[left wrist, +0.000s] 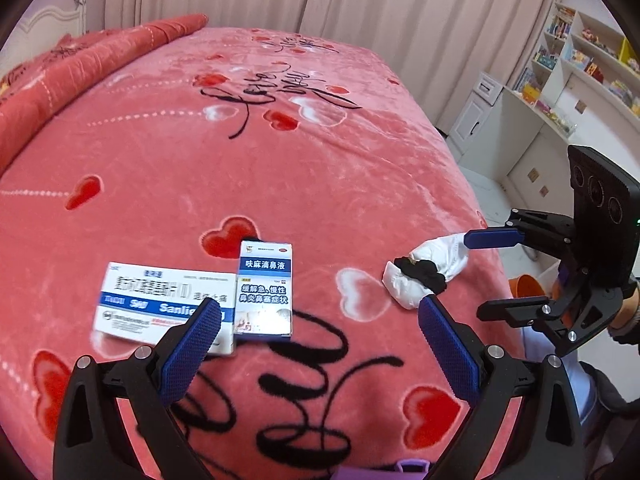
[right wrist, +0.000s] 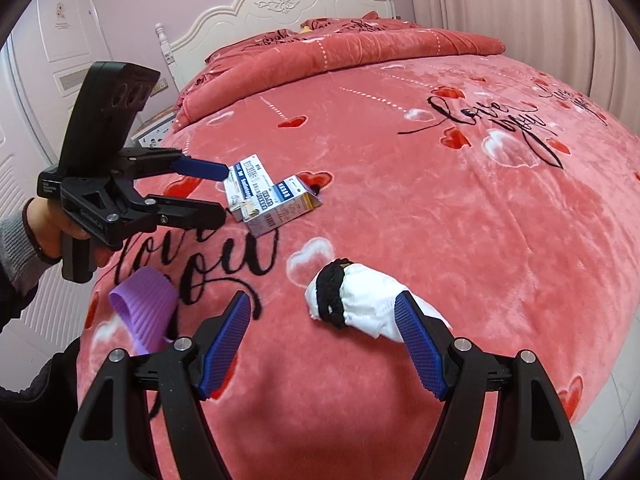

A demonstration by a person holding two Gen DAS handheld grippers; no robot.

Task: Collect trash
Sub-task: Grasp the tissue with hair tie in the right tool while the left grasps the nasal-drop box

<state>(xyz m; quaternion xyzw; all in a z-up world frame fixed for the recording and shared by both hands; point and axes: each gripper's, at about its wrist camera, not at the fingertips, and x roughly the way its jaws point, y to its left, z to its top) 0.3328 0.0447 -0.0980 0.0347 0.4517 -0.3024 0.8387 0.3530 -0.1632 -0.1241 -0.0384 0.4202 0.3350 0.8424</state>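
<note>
Two medicine boxes lie on the pink bed: a wide white-and-blue box (left wrist: 160, 304) and a smaller blue box (left wrist: 265, 289), also seen in the right wrist view (right wrist: 276, 204). A crumpled white tissue wad with a black hair tie (left wrist: 424, 276) lies to their right, also in the right wrist view (right wrist: 360, 304). My left gripper (left wrist: 320, 320) is open, its left finger over the wide box. My right gripper (right wrist: 326, 312) is open around the tissue wad, its right finger touching it.
A purple ribbed container (right wrist: 146, 314) sits at the bed's near edge. An orange bin (left wrist: 528, 286) stands on the floor beside the bed. A folded quilt (right wrist: 340, 52) and headboard (right wrist: 280, 4) are at the far end. Shelves (left wrist: 580, 64) line the wall.
</note>
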